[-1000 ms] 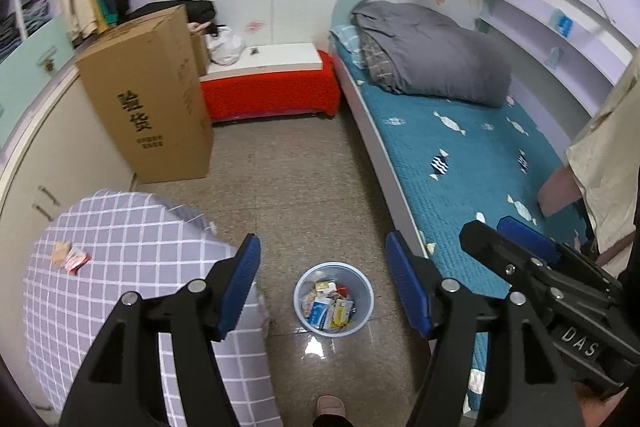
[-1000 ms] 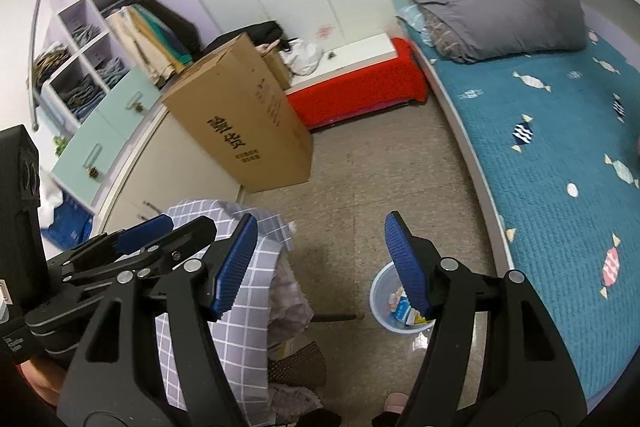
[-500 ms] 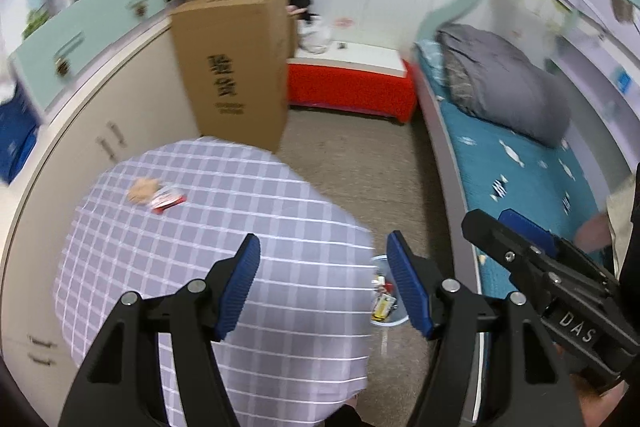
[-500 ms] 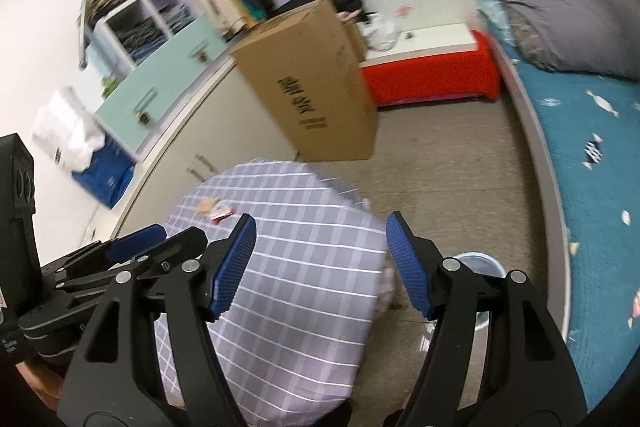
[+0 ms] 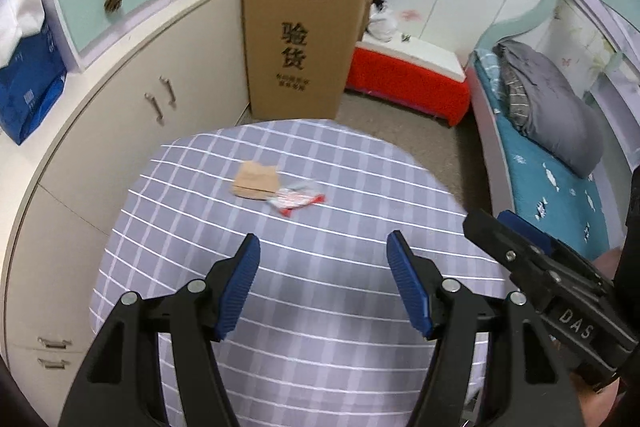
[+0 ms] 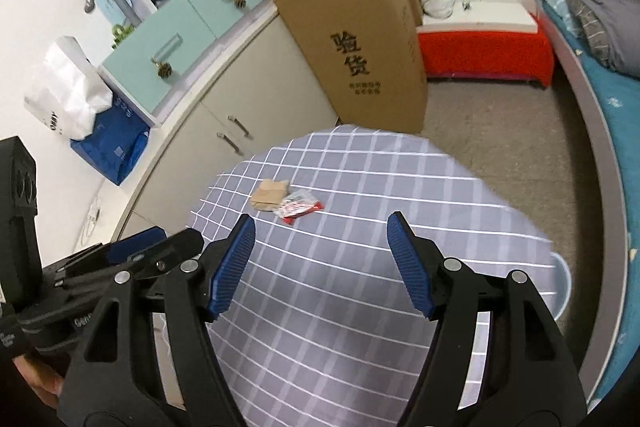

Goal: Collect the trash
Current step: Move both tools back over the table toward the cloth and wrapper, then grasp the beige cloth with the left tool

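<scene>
Two pieces of trash lie together on a round table with a grey checked cloth (image 5: 320, 327): a brown scrap of cardboard (image 5: 255, 181) and a red-and-white wrapper (image 5: 297, 198). Both also show in the right wrist view, the cardboard (image 6: 270, 195) left of the wrapper (image 6: 299, 207). My left gripper (image 5: 323, 263) hangs open above the cloth, short of the trash, nothing between its blue pads. My right gripper (image 6: 321, 245) is open too, empty, with the wrapper just beyond its left pad. The bin's pale blue rim (image 6: 562, 287) peeks out past the table's right edge.
A tall cardboard box (image 5: 300, 43) stands behind the table, against curved cream cabinets (image 5: 132, 99). A red-skirted bench (image 5: 404, 83) is at the back. A bed with a teal cover (image 5: 560, 183) and a grey duvet runs along the right. Bare floor (image 6: 500, 131) lies between table and bed.
Both views have swung left, from the floor and the bin onto the table. The trash, small at the far left before, now lies just ahead of both open grippers.
</scene>
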A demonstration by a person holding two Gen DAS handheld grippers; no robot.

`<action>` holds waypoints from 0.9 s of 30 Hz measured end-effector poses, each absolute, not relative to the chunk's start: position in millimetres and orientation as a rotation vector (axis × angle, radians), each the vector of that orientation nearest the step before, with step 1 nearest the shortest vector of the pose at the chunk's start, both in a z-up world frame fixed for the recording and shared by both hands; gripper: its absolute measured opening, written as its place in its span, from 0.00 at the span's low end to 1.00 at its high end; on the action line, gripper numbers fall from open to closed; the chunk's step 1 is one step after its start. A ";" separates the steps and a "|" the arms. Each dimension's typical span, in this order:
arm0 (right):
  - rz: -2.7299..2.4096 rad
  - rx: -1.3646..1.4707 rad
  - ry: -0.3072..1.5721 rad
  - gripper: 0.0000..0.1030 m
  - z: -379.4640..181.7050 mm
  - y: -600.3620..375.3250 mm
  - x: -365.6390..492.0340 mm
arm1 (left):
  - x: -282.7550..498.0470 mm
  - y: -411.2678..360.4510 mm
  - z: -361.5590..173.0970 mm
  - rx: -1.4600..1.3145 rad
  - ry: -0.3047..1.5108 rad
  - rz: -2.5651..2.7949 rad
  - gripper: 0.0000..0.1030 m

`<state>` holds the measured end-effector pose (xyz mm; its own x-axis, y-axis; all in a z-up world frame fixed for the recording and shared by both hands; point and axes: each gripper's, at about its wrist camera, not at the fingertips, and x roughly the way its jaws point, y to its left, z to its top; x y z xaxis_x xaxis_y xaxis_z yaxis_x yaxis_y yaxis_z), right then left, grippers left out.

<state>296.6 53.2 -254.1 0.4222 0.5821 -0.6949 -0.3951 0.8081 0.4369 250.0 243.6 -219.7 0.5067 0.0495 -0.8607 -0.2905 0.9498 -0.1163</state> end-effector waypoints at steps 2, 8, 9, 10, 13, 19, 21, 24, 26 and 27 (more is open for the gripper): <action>0.609 0.213 0.980 0.66 -266.6 76.0 302.9 | 258.0 268.1 -231.1 -0.278 1.043 0.204 0.63; 0.559 0.198 1.044 0.66 -299.0 128.0 321.8 | 286.6 331.3 -279.0 -0.346 1.132 0.193 0.63; 0.546 0.191 1.057 0.66 -305.6 135.2 326.7 | 292.8 338.2 -287.0 -0.351 1.142 0.183 0.63; 0.540 0.188 1.064 0.66 -309.4 138.1 329.2 | 298.7 341.9 -293.5 -0.350 1.150 0.174 0.63; 0.518 0.174 1.085 0.66 -323.3 151.5 340.7 | 316.7 349.5 -310.3 -0.349 1.164 0.144 0.63; 0.476 0.166 1.124 0.66 -350.7 162.9 360.0 | 349.9 357.9 -343.9 -0.355 1.193 0.093 0.63; 0.470 0.155 1.138 0.66 -359.2 167.1 364.3 | 358.2 357.6 -354.9 -0.354 1.206 0.080 0.63; 0.473 0.151 1.158 0.66 -368.7 171.6 368.7 | 365.9 358.5 -367.6 -0.357 1.221 0.079 0.58; 0.477 0.148 1.173 0.66 -375.5 174.5 371.0 | 367.8 359.9 -374.6 -0.365 1.231 0.083 0.44; 0.483 0.149 1.179 0.66 -378.2 175.9 372.1 | 367.0 362.6 -375.8 -0.370 1.226 0.087 0.36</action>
